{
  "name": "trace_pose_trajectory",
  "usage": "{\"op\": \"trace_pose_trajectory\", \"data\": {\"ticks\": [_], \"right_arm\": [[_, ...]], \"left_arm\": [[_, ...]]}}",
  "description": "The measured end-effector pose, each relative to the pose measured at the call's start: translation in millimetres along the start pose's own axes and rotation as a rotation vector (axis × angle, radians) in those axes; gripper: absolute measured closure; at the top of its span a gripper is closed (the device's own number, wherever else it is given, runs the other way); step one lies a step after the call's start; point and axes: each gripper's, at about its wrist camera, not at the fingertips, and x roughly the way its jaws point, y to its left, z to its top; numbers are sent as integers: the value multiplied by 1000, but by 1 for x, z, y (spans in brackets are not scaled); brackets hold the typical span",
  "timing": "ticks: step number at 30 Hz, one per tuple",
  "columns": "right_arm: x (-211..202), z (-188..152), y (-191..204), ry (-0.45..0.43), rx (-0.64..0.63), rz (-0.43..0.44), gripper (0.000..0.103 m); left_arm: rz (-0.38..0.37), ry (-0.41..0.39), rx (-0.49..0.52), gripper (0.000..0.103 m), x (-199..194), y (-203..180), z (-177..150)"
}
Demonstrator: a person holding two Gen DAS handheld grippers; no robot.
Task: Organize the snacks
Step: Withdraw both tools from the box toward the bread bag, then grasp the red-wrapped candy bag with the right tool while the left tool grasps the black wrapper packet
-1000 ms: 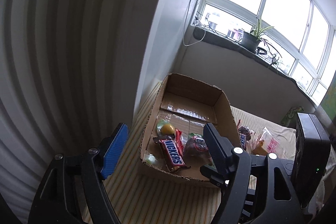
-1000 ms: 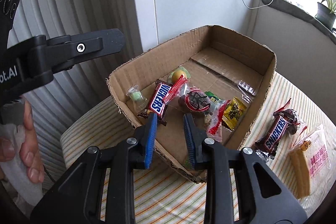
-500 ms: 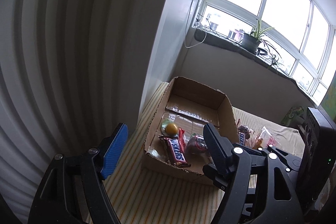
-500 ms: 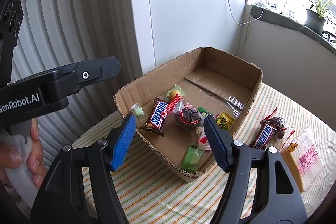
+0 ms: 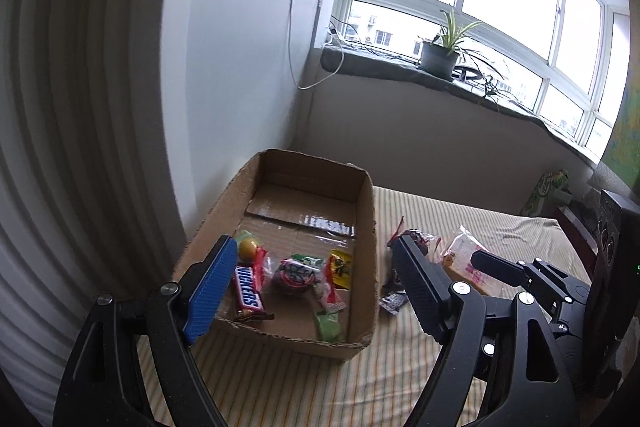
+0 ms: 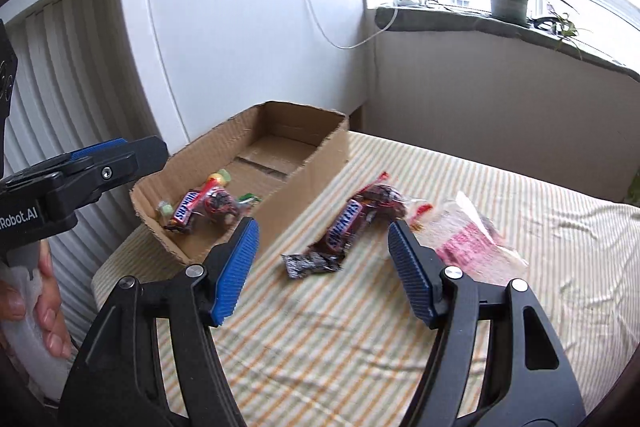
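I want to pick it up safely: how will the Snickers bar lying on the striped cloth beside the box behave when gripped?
The Snickers bar probably stays fairly stiff, as its wrapper looks filled. The glossy wrapper may slip between pads. Its crinkled end looks flat and floppy, so gripping the middle seems safer.

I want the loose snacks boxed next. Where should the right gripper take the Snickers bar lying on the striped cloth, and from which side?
Grip the Snickers bar across its narrow width at mid-length, coming from above. It lies flat on the striped cloth beside the cardboard box, its far end touching other wrappers, so the middle looks freest. The right gripper, jaws open and empty, would probably need rolling to straddle it.
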Motion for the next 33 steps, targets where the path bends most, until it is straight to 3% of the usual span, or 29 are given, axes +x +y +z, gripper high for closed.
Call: {"op": "trace_pose_trajectory", "data": {"ticks": [7, 18, 22, 25, 33], "right_arm": [[-23, -16, -69, 14, 85, -78, 33], [-11, 3, -87, 45, 3, -63, 33], [17, 21, -81, 103, -99, -31, 33], [48, 40, -81, 164, -173, 20, 33], [123, 64, -75, 410, -389, 129, 33]], "left_arm": [[-96, 65, 99, 23, 28, -72, -10], [-171, 202, 112, 23, 58, -105, -43], [-186, 258, 117, 23, 73, -107, -58], [-155, 291, 102, 23, 85, -100, -63], [-186, 331, 147, 23, 107, -105, -57]]}}
